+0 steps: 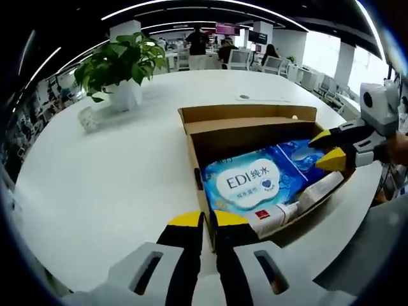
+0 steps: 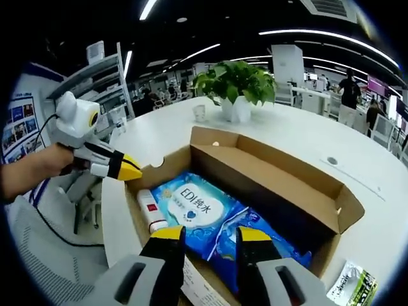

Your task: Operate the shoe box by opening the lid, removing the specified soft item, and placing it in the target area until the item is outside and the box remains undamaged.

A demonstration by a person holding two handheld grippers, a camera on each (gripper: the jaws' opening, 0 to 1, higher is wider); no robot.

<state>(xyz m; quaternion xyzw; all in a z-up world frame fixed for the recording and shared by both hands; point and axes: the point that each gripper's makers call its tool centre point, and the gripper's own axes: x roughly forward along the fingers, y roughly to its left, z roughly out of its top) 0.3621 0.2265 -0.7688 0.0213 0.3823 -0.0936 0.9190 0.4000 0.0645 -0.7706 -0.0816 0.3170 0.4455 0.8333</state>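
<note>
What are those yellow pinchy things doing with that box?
A person holds two yellow-tipped grippers over an open brown cardboard shoe box on a white round table. The lid is already open. Inside lies a soft blue pack of wet wipes beside a white tube with a red label. The right gripper hovers open just above the wipes. The left gripper sits nearly shut at the box's edge. Nothing has been taken out yet. A green potted plant stands farther back.

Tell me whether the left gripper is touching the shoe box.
Touching: in the left gripper view, the left gripper has its fingers closed on the near wall of the shoe box.
</note>
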